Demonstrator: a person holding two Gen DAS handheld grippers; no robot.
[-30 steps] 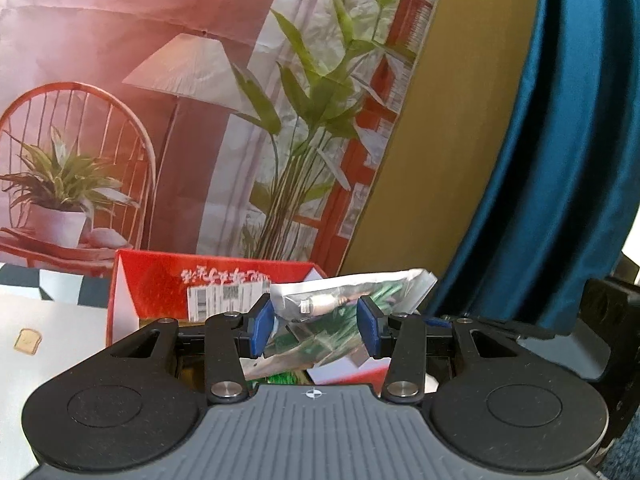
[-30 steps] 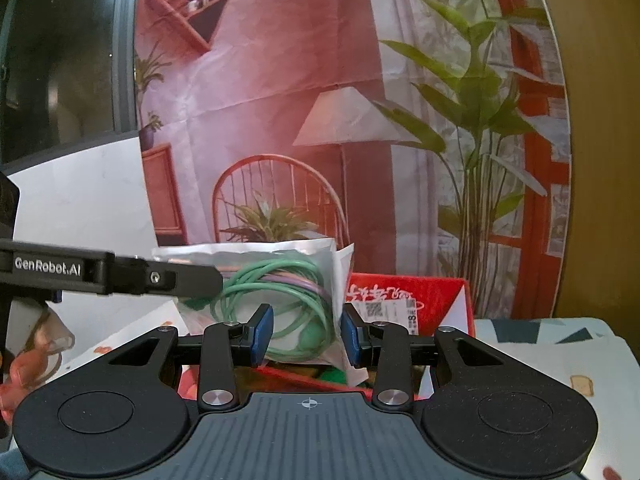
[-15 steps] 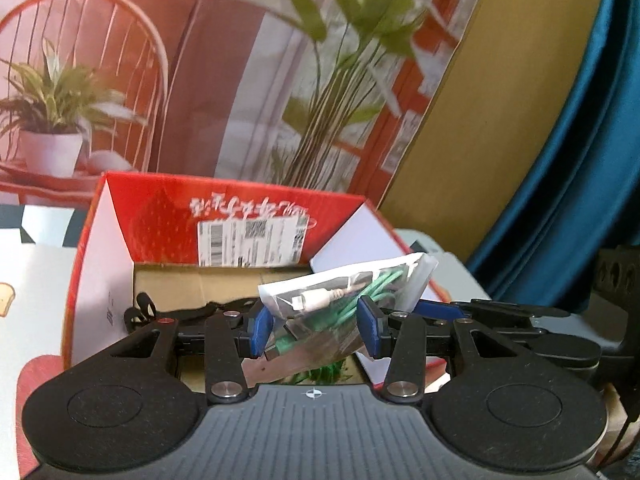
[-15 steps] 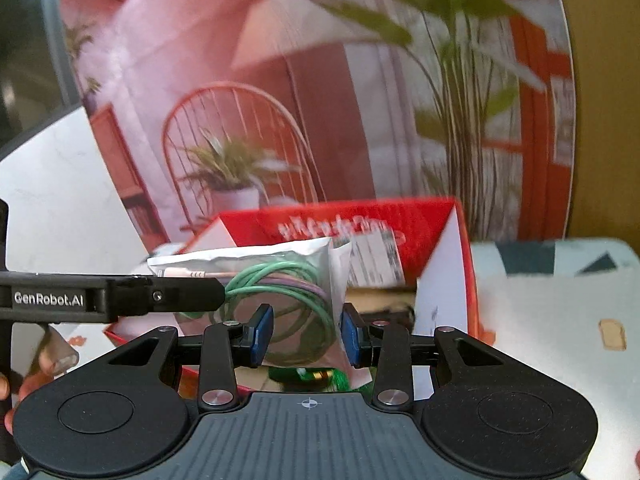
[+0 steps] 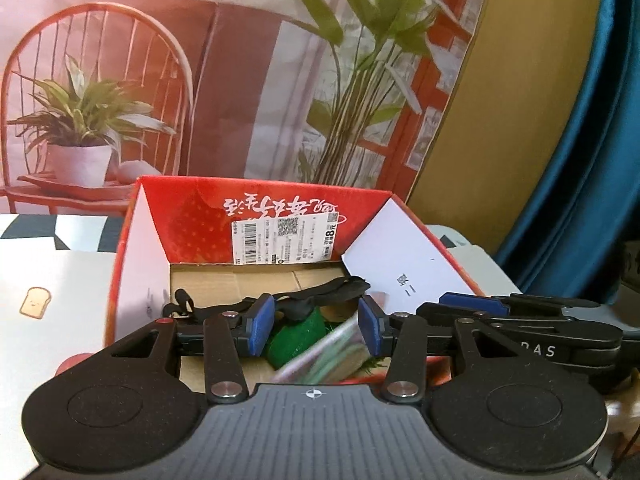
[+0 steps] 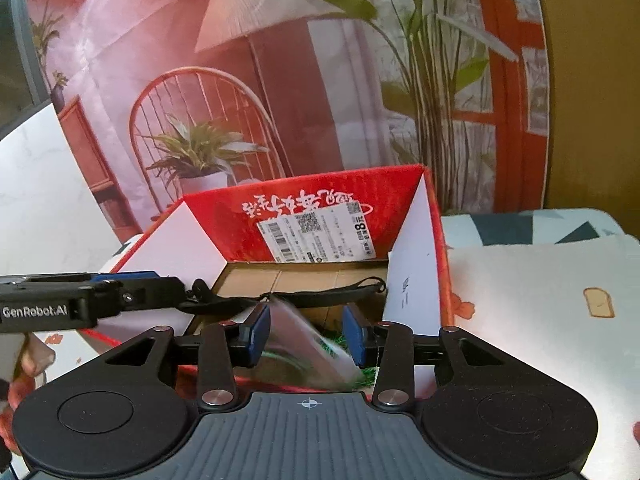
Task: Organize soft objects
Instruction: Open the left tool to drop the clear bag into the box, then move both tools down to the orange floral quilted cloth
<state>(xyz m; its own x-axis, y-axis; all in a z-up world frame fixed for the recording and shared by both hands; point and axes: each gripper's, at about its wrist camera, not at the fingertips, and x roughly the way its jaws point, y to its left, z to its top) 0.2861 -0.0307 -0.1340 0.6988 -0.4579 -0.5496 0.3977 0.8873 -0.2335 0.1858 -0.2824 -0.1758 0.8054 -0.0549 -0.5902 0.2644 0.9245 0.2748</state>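
Note:
A clear plastic bag of green cable (image 5: 334,354) (image 6: 310,354) is blurred, tilted, inside the open red cardboard box (image 5: 260,216) (image 6: 320,196). My left gripper (image 5: 316,330) is open over the box with the bag low between its fingers, not pinched. My right gripper (image 6: 307,334) is also open over the box, the bag loose between its fingers. A black strap (image 5: 320,294) (image 6: 320,294) and a green soft item (image 5: 296,334) lie in the box.
The box stands on a patterned tablecloth (image 6: 540,292) (image 5: 44,288). A printed backdrop (image 5: 240,80) hangs behind it. A blue curtain (image 5: 592,160) is at the right. The right gripper's side (image 5: 520,322) shows in the left view.
Both grippers moved down over the box and opened. The cable bag, held between them before, has dropped into the box and is blurred.

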